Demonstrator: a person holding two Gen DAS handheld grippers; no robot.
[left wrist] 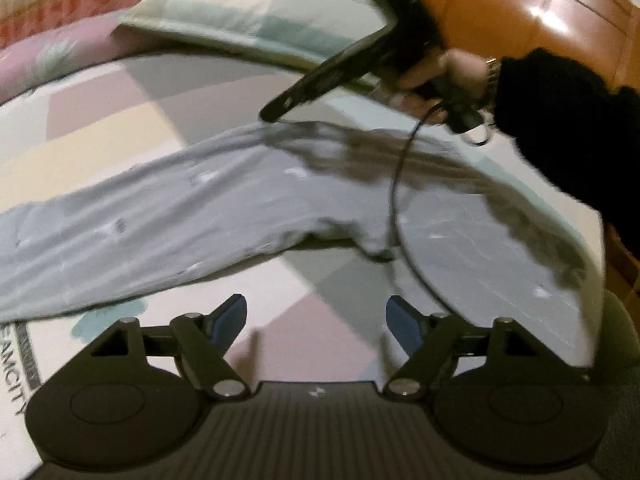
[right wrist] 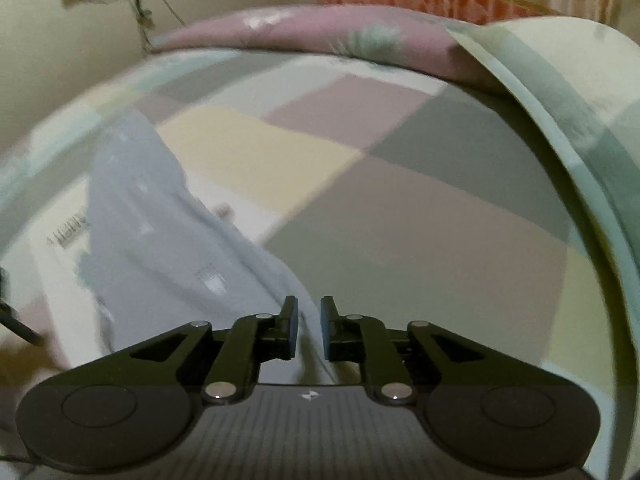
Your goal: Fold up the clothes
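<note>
While the left gripper [left wrist: 316,320] hovers with jaws wide apart, the grey garment [left wrist: 192,216] lies on the bed [left wrist: 100,128]. The right gripper [right wrist: 309,328] pinches its edge.

I see a bed [left wrist: 132,112] with a pastel patchwork sheet — a grey garment [left wrist: 192,216] lies spread across it, and beyond the garment a pillow [left wrist: 256,12] and pink quilt [right wrist: 304,32].

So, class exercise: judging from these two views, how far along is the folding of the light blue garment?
Early. Done: the light blue garment lies spread on the patchwork bedspread, no neat fold visible. In hand: the right gripper, jaws narrowly apart, has fabric between them at the garment's edge; the left gripper hovers open and empty. Left: essentially all the folding.
</note>
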